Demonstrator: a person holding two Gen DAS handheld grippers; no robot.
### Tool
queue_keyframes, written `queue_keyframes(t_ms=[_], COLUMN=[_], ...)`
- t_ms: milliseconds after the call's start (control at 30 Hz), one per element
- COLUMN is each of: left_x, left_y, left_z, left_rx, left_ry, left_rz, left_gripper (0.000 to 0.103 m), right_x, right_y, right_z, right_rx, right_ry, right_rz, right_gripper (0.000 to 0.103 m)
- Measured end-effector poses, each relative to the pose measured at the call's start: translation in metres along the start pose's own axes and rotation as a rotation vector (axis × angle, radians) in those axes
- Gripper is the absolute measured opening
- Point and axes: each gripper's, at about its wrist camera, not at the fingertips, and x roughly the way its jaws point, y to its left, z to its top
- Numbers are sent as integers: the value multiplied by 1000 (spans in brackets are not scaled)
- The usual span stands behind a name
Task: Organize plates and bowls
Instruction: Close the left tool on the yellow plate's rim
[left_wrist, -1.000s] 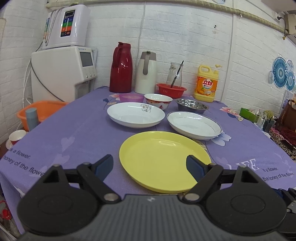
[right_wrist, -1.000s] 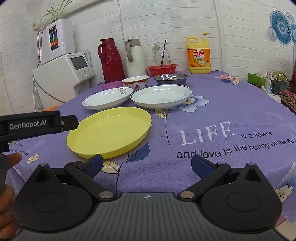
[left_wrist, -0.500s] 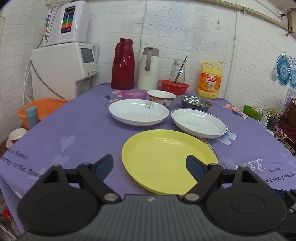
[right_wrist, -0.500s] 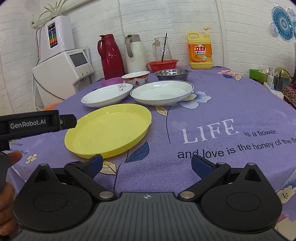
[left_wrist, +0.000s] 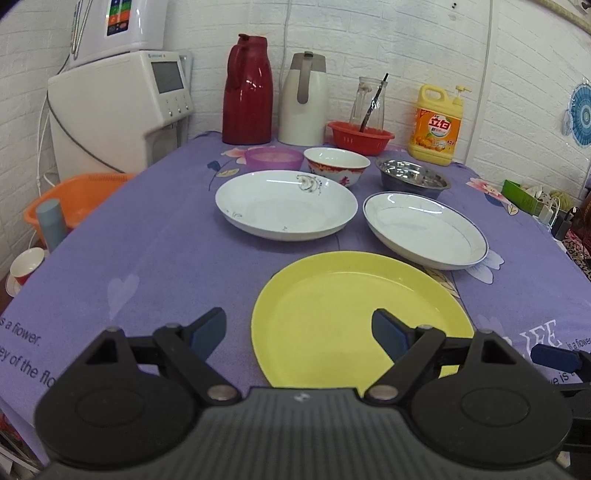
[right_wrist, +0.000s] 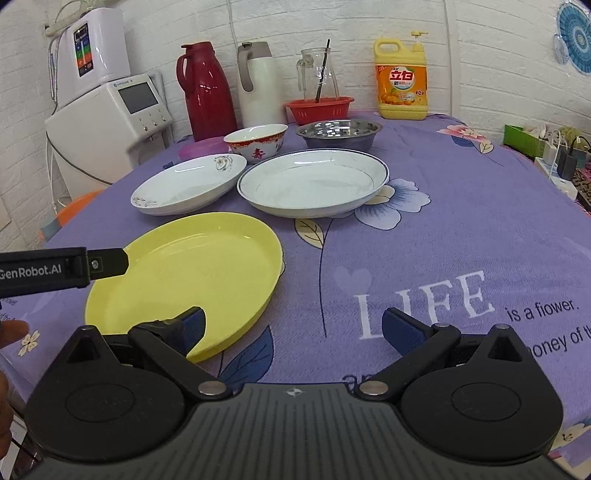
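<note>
Nothing stacked yet. Yellow plate (left_wrist: 354, 317) nearest, 2 white plates (left_wrist: 286, 205) behind, 3 bowls (left_wrist: 337, 164) beyond, all separate on table (right_wrist: 461, 229). Left gripper (left_wrist: 298, 330) and right gripper (right_wrist: 293, 325) spread, empty. All sorting remains.

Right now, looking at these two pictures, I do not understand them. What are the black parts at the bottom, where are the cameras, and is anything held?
The black parts are two hand-held grippers; a person carries one in each hand, each with its own camera looking forward. One picture is from the left gripper, the other from the right gripper. Both are open and hold nothing. On the purple tablecloth lie a yellow plate, two white plates, a red-patterned bowl, a steel bowl and a small purple bowl.
</note>
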Motion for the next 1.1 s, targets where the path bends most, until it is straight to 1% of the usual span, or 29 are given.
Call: queue_keyframes(t_ms=[133, 233, 333, 433, 533, 733, 1100], left_x=[28, 44, 55, 59, 62, 62, 64], left_y=[-2, -3, 1, 10, 14, 15, 15], left_z=[4, 4, 3, 3, 5, 1, 3], left_rx=[21, 40, 44, 25, 38, 74, 76], left_ry=[57, 91, 117, 108, 105, 62, 71], left_rz=[18, 29, 26, 13, 10, -38, -45], left_gripper=[85, 85, 85, 85, 85, 85, 86], right_x=[24, 36, 46, 52, 56, 58, 61], right_y=[-2, 3, 10, 15, 16, 17, 16], right_z=[9, 16, 21, 23, 26, 27, 30], right_rx=[-11, -51, -80, -101, -108, -110, -112], right_ry=[48, 55, 61, 50, 38, 31, 44], right_rz=[-11, -33, -33, -23, -9, -11, -3], right_gripper=[103, 103, 103, 103, 103, 103, 103])
